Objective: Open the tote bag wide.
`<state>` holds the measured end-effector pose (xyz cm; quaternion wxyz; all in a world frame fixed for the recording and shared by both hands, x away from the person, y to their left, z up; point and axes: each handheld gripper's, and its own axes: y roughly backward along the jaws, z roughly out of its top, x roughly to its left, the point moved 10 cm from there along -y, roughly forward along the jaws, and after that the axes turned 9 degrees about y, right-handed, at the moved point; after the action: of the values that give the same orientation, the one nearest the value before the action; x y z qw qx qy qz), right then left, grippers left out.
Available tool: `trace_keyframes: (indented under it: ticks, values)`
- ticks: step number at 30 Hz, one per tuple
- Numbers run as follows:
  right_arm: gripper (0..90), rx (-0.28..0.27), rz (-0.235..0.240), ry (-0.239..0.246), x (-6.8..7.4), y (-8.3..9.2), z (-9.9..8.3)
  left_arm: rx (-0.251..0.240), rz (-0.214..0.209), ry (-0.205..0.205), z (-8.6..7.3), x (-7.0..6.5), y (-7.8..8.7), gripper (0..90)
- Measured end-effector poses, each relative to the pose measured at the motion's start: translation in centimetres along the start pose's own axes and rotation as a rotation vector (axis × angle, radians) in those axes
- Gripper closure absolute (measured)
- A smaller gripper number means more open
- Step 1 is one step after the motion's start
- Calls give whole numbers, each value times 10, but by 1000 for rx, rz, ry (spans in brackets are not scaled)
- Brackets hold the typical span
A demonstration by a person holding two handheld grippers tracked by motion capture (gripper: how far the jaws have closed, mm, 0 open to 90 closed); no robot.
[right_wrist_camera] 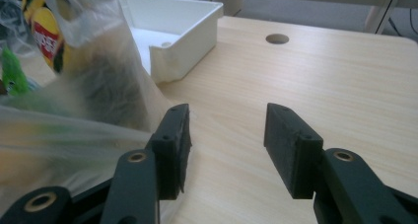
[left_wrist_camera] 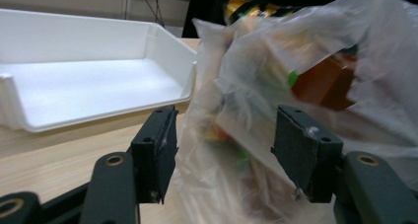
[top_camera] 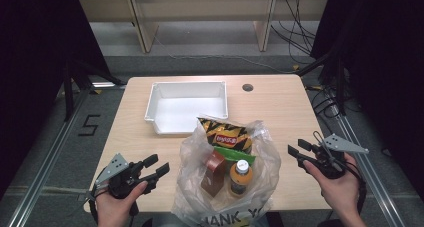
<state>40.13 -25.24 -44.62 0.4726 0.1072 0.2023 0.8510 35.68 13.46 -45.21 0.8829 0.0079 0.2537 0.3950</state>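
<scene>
1. Where the table's point(top_camera: 280, 107) near edge runs, we see a clear crinkly plastic bag point(top_camera: 227, 187) holding a chip packet point(top_camera: 226, 135), brown carton point(top_camera: 214, 173) and bottle point(top_camera: 240, 177).
2. Our left gripper point(top_camera: 161, 168) and right gripper point(top_camera: 296, 150) gape, holding nothing.
3. The white rectangular bin point(top_camera: 186, 89) sits empty toward the far edge.

A light wooden table with rounded corners point(top_camera: 280, 112) fills the middle of the high view, and a small round dark cable hole point(top_camera: 247, 87) sits near its far edge. Behind it, at the top of the frame, stands pale wooden furniture with slanted legs point(top_camera: 145, 34) on a grey carpeted floor point(top_camera: 200, 42). Black cables point(top_camera: 295, 32) hang in the upper right. A metal floor rail point(top_camera: 45, 157) runs along the left (a black number 5 point(top_camera: 89, 125) is marked beside it). Both upper corners are dark.
</scene>
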Motion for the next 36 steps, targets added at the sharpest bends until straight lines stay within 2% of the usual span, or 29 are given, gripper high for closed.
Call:
trace_keyframes:
  ticks: [1,3,4,5,6,10,11,12,14,15,16,17,18,19,20,21,22,25,26,27,28,29,30,31,33,34,36]
  values:
    - [528,-12,5,29,-1,2,3,5,5,-1,1,-2,0,408]
    - [532,-28,10,17,3,7,10,-3,-7,1,6,-8,-1,401]
    - [534,-40,15,32,3,8,14,-8,-15,2,10,-11,-2,400]
    - [534,-45,20,9,7,12,17,-12,-20,-2,14,-14,-2,400]
    - [533,-65,29,19,9,15,22,-16,-18,0,16,-16,-2,400]
    - [523,-125,71,38,20,27,44,-24,-56,-19,30,-33,-6,400]
    - [521,-136,71,39,23,29,48,-20,-69,-26,33,-39,-8,400]
    - [516,-150,95,59,32,34,58,-21,-88,-43,36,-45,-11,400]
    - [514,-167,113,77,37,36,64,-7,-111,-64,41,-58,-16,399]
    - [512,-174,136,73,49,40,71,-3,-121,-66,42,-62,-17,396]
    - [512,-174,136,73,49,40,71,4,-131,-71,43,-67,-19,396]
    - [507,-195,146,113,51,40,76,7,-145,-71,44,-73,-20,393]
    - [501,-199,171,122,61,40,82,9,-158,-70,45,-76,-21,381]
    - [501,-199,171,122,61,40,82,7,-192,-63,46,-81,-23,381]
    - [496,-186,209,99,71,39,84,16,-190,-57,45,-83,-23,373]
    - [496,-186,209,99,71,39,84,29,-192,-57,44,-84,-24,373]
    - [491,-179,227,117,76,33,85,39,-194,-52,42,-85,-26,369]
    - [491,-172,241,133,80,28,85,77,-184,-53,34,-83,-33,368]
    - [521,-148,254,144,85,23,83,93,-175,-50,32,-83,-34,376]
    - [521,-148,254,144,85,23,83,101,-175,-52,31,-82,-36,376]
    - [544,-150,250,166,85,21,83,113,-176,-48,29,-82,-38,383]
    - [584,-141,237,161,87,18,81,118,-175,-44,28,-83,-39,400]
    - [609,-137,240,185,87,17,80,126,-182,-44,28,-83,-41,417]
    - [641,-114,265,164,91,16,77,129,-182,-33,28,-83,-42,433]
    - [699,-125,262,189,90,13,77,133,-200,-24,28,-84,-44,469]
    - [731,-108,288,172,93,13,75,131,-209,-23,28,-84,-45,486]
    - [767,-106,293,157,95,13,73,148,-181,-22,26,-82,-46,516]
